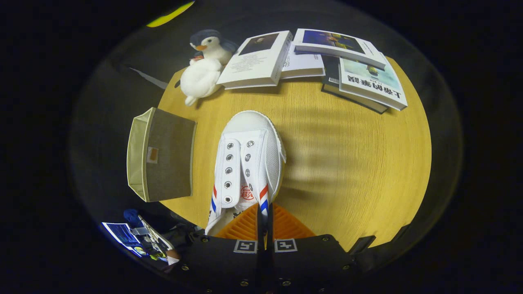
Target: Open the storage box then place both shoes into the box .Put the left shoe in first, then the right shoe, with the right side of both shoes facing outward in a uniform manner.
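Overhead, seen from above a round wooden table:
Gripper: the gripper hangs over the table's near edge, its jaws pressed close together and pinching the side wall of a white shoe at its heel end.
Shoe: the white shoe, lifted over the middle of the table, points its toe toward the far edge; red and blue stripes mark its sides near the fingers, and its eyelets carry no laces.
Box: a fabric storage box sits at the table's left edge, just beside the shoe, its open mouth turned leftward, away from the table's middle.
Toys: a plush penguin and a white soft toy rest at the far-left edge, touching each other.
Books: several books lie along the far edge, some overlapping, the leftmost touching the white soft toy.
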Demonstrator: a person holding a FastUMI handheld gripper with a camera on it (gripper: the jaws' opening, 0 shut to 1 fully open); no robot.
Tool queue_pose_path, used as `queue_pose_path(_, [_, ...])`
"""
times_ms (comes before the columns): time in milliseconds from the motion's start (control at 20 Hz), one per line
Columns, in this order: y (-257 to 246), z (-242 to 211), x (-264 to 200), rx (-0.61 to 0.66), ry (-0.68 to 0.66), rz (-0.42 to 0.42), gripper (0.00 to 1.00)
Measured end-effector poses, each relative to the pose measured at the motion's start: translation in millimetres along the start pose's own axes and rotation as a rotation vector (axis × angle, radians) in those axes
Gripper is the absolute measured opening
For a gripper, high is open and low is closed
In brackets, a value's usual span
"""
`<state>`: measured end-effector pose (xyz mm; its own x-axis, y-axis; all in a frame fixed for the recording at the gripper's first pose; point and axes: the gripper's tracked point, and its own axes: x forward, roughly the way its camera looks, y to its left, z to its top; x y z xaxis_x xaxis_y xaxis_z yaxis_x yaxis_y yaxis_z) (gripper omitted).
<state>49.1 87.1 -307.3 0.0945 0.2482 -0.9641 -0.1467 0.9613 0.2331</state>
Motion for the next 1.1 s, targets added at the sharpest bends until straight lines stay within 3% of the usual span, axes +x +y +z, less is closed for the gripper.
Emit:
queue_pose_path(550, [81.3, 39.3, -46.9, -0.108, -0.061, 0.027, 0.01])
queue_pose_path(800, [142.7, 58.7, -49.9, -0.211, -0.071, 0.051, 0.01])
queue_pose_path(1100, [234.6, 69.9, -39.5, -0.297, -0.035, 0.145, 0.01])
